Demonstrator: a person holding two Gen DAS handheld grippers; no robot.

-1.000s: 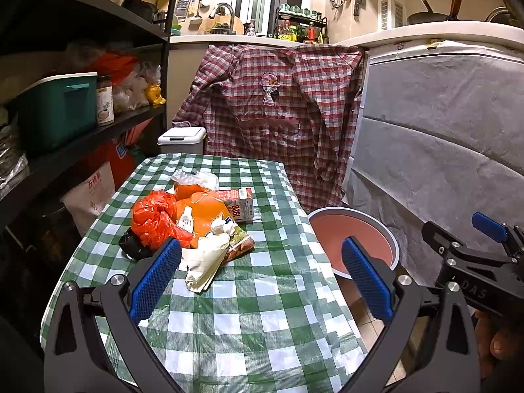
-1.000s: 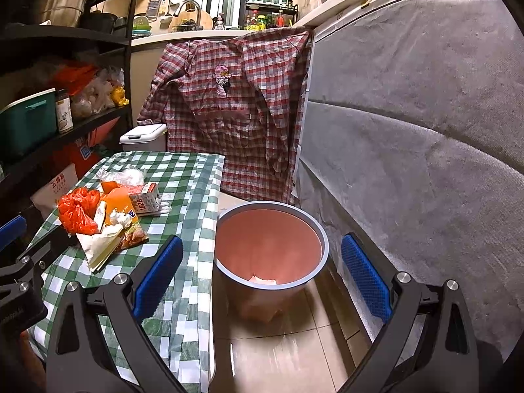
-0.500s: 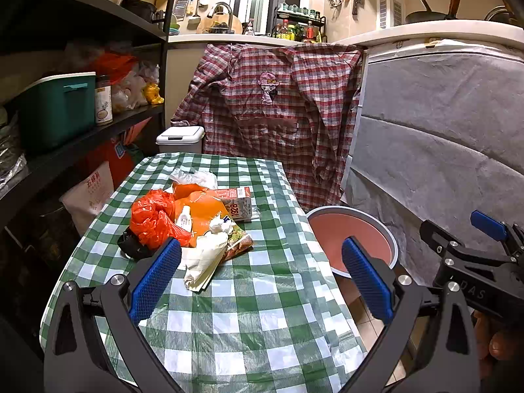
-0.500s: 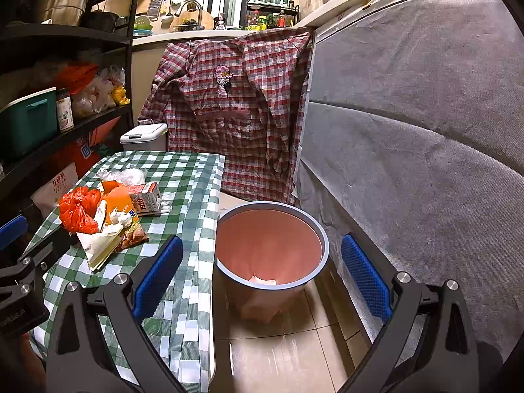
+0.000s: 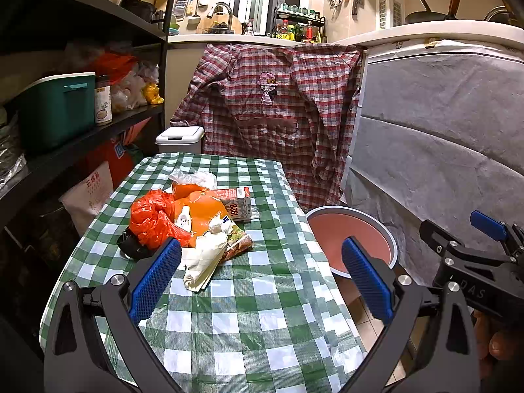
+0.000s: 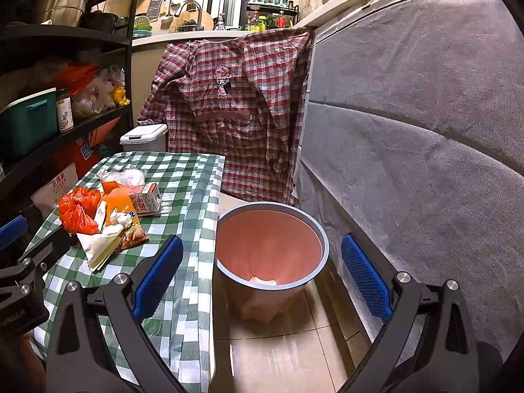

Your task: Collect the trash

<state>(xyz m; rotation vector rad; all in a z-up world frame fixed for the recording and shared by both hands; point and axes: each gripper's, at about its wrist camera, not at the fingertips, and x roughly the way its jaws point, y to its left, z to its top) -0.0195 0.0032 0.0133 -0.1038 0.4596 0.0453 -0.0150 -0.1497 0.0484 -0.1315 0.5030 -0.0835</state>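
A heap of trash lies on the green checked table (image 5: 255, 298): a red plastic bag (image 5: 149, 217), an orange packet (image 5: 204, 208), a small carton (image 5: 237, 204), white crumpled paper (image 5: 203, 258) and a snack wrapper (image 5: 240, 245). My left gripper (image 5: 260, 281) is open and empty above the table's near part, short of the heap. My right gripper (image 6: 260, 278) is open and empty above the pink-lined bin (image 6: 271, 245) on the floor to the table's right. The heap also shows in the right wrist view (image 6: 104, 226).
Black shelves (image 5: 65, 144) with a green box stand along the left. A small white lidded bin (image 5: 180, 139) and a hanging plaid shirt (image 5: 271, 111) are behind the table. A grey covered surface (image 6: 425, 150) walls the right side. Tiled floor (image 6: 281, 357) lies between.
Both grippers have drifted back very slightly; the view is almost the same. Both stay open and empty.
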